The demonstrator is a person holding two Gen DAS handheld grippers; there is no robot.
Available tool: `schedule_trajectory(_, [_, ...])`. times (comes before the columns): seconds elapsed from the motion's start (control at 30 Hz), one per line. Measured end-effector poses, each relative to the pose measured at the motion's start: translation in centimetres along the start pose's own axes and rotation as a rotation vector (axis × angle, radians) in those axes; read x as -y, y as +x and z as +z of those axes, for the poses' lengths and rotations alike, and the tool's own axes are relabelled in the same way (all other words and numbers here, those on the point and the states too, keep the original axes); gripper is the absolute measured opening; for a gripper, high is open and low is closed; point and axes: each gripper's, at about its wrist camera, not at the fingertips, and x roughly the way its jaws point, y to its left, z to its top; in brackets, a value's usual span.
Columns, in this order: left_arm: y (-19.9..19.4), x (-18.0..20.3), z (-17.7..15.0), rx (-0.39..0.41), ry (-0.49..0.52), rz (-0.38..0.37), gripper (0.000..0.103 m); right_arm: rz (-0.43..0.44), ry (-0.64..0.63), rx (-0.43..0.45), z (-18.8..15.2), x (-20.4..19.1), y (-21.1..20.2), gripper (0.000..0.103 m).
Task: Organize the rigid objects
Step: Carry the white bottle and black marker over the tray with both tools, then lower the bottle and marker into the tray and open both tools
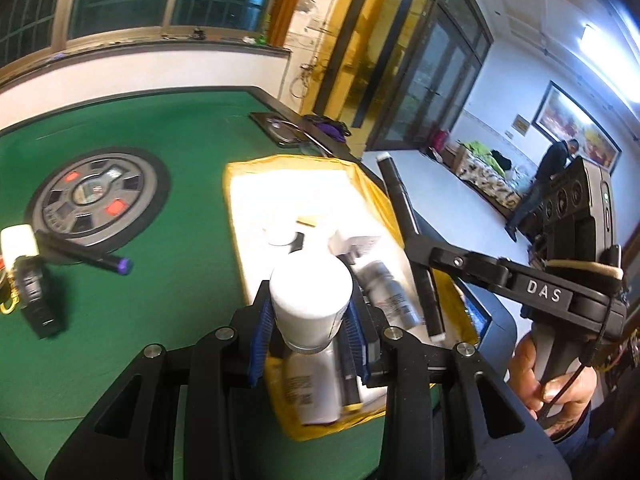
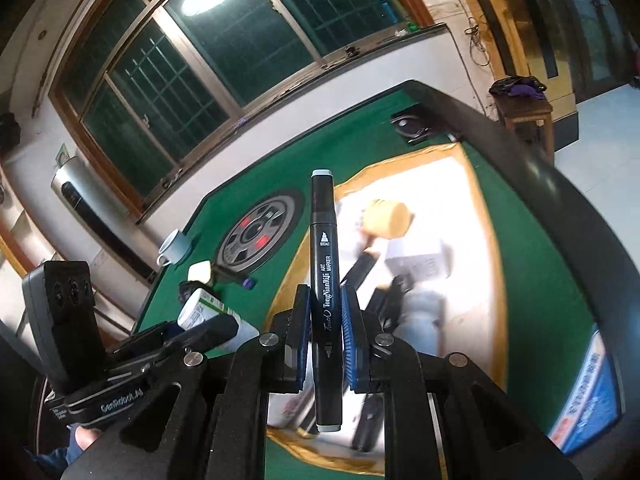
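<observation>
white plastic bottle w/ silver collar (image 1: 310, 300) clamped in my L gripper (image 1: 308, 324), over yellow-rimmed white tray (image 1: 236, 200) | black art marker (image 2: 325, 280) pinched upright in my R gripper (image 2: 325, 328), above same tray | green felt table (image 1: 180, 184)

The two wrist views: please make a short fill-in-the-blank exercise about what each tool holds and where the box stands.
1. The right tool is shut on a black art ____.
2. The left tool grips a white ____ with a white cap.
3. The yellow-rimmed box stands on a table with a ____ top.
4. A purple-tipped pen lies ____ the box.

Missing words: marker; bottle; green; outside
</observation>
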Motion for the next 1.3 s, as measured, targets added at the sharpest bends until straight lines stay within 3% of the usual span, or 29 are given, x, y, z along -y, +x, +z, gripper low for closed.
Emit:
schedule_trajectory(0.27, [2.7, 1.5, 0.5, -0.064, 0.01, -0.034, 0.031, -0.028, 0.008, 0.004, 1.8, 1.9, 0.0, 0.013])
schedule_trajectory(0.63, [6.8, 1.8, 0.9, -0.205, -0.018, -0.089, 0.031, -0.139, -0.012, -0.048, 4.9, 4.3, 2.6, 0.013])
schedule_trajectory(1.0, [7.2, 2.2, 1.9, -0.225, -0.013, -0.099, 0.031, -0.29, -0.023, -0.128, 7.0, 5.7, 5.3, 0.013])
schedule_trajectory(1.3, [7.3, 1.8, 1.6, -0.21, -0.038, -0.113, 0.031, -0.315, -0.015, -0.16, 7.1, 6.0, 5.7, 0.014])
